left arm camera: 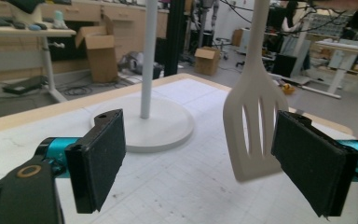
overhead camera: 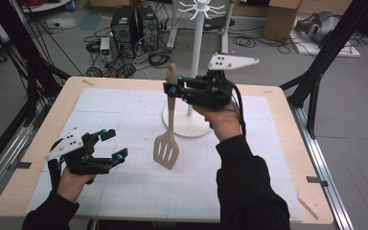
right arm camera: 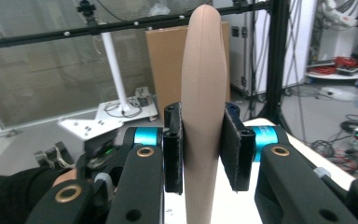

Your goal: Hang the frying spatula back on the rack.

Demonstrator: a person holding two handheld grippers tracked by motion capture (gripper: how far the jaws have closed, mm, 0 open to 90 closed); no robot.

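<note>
From the high view I see my right gripper [overhead camera: 172, 89] raised over the middle of the table [overhead camera: 24, 158], its jaws closed on the upper handle of a beige slotted plastic spatula [overhead camera: 167, 139]. The spatula hangs almost upright, handle tip poking above the jaws, slotted blade down near the white gridded mat [overhead camera: 124, 187]. Just behind it stands a white pole stand with a round base [overhead camera: 191, 125]. My left gripper [overhead camera: 114, 143] sits low at the left of the mat, jaws spread apart and holding nothing, well apart from the spatula.

In the left gripper view the two black padded jaws stand wide open. The spatula [left arm camera: 254, 126] blade hangs beyond them, nearer the right-hand jaw and partly overlapped by it; I cannot tell whether they touch. The stand's round base [left arm camera: 163, 128] lies farther back on the mat.

In the right gripper view the spatula [right arm camera: 204, 107] handle runs straight up between the jaws, both pads pressed against its sides, its rounded tip well above them.
</note>
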